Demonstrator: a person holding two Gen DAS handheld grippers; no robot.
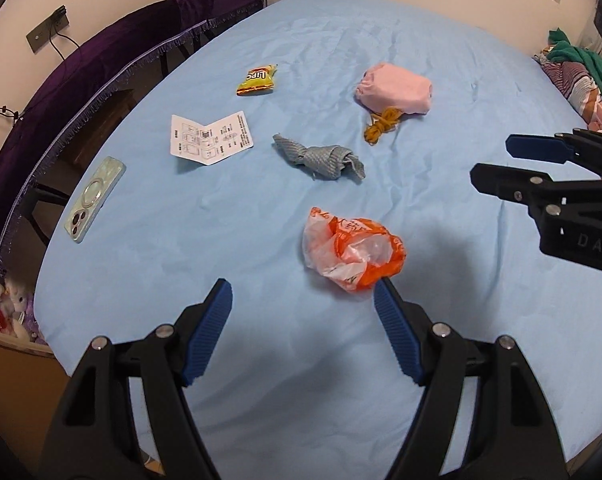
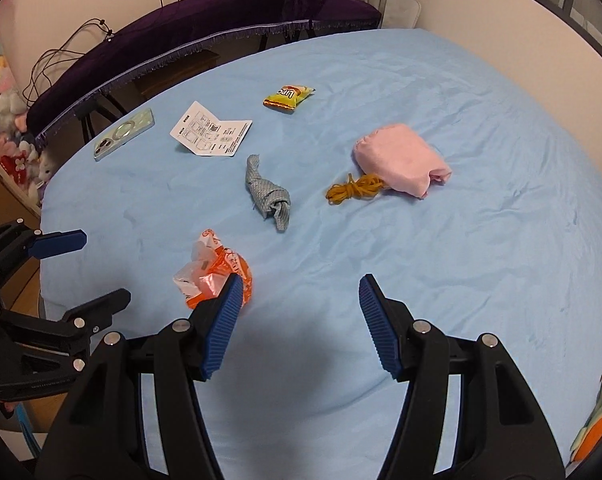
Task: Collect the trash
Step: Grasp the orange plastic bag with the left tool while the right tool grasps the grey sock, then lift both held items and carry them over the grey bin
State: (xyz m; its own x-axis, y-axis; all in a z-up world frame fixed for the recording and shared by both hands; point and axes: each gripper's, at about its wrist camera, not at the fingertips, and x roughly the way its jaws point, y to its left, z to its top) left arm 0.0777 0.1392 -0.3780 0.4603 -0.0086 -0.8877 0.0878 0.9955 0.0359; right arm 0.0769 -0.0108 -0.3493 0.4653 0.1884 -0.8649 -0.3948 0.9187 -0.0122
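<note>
Blue-padded, our left gripper [image 1: 303, 300] and right gripper [image 2: 299, 298] both hang released above the bed sheet [image 1: 441, 320]; the crumpled orange plastic bag [image 1: 353, 250] lies just beyond them, near the bed's front edge.

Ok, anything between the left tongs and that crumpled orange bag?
Nothing visible. The orange plastic bag lies just ahead of the open left tongs, with only bare blue sheet between them. The grey cloth lies beyond it.
</note>
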